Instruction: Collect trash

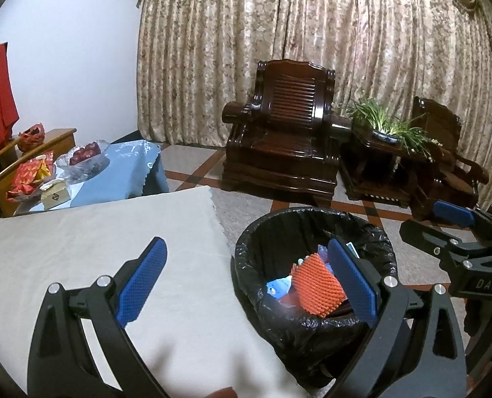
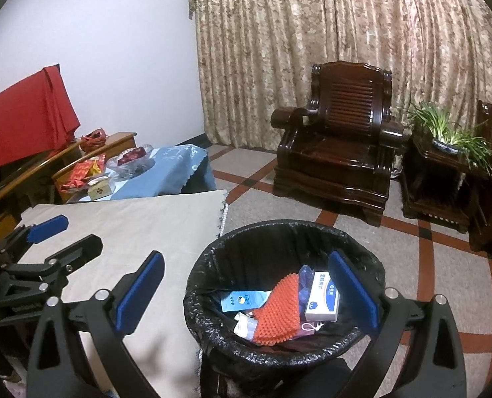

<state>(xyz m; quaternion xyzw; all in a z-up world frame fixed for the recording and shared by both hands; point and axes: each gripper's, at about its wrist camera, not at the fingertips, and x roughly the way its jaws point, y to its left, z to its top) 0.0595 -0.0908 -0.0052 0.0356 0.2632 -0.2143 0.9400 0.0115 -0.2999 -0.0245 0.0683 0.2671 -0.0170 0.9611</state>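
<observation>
A bin lined with a black bag (image 1: 315, 325) (image 2: 212, 325) stands on the floor beside a beige-clothed table (image 1: 90, 248) (image 2: 139, 229). In it lie an orange foam net (image 1: 317, 287) (image 2: 277, 310), a white and blue box (image 2: 322, 297), a blue and white packet (image 2: 242, 300) and other wrappers. My left gripper (image 1: 247, 283) is open and empty, over the table edge and the bin's rim. My right gripper (image 2: 246, 293) is open and empty above the bin. Each gripper shows in the other's view, the right one (image 1: 445, 229) and the left one (image 2: 60, 235).
A low table with a blue cloth (image 1: 126, 172) (image 2: 173, 169) holds a glass dish of red fruit, red packets and a small box. Dark wooden armchairs (image 1: 279, 142) (image 2: 339, 146), a side table with a potted plant (image 1: 385, 126) (image 2: 451, 136) and curtains stand behind. Tiled floor surrounds the bin.
</observation>
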